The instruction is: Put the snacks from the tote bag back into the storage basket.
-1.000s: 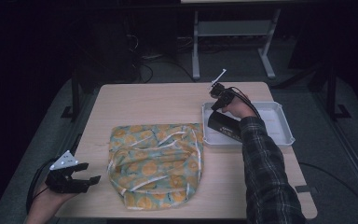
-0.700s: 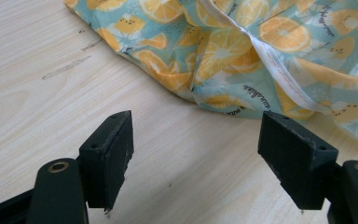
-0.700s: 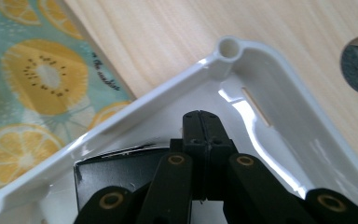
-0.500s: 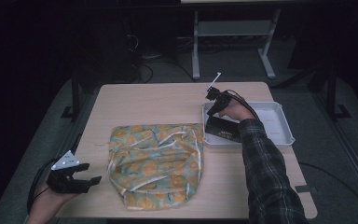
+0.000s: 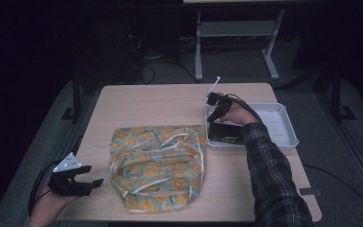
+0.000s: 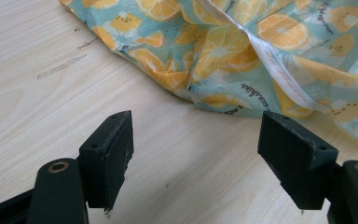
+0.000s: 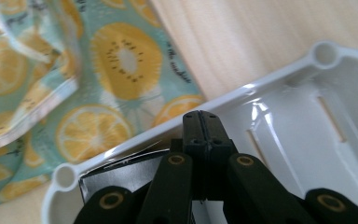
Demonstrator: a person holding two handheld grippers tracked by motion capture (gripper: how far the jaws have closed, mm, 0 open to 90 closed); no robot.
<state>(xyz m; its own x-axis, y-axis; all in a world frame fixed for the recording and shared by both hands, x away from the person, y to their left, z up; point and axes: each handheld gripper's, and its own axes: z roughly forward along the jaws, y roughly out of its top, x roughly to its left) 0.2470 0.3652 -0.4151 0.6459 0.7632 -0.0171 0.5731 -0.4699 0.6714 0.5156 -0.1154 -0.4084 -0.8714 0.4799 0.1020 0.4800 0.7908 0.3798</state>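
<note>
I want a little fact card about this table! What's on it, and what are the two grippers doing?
table: light wood
cloth: orange-slice print bag, lying flat mid-table
tray: white plastic, right of the bag
in tray: flat black item at its left end
left gripper: jaws wide open, over bare wood beside the bag's edge
right gripper: jaws pressed together, inside the tray above the black item; whether it grips it, cannot tell

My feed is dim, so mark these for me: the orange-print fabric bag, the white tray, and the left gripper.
orange-print fabric bag [image 5: 158, 165], high view, middle of the cloth.
white tray [image 5: 283, 118], high view, bare floor near its right wall.
left gripper [image 6: 196, 156], left gripper view, midway between its open jaws.
</note>
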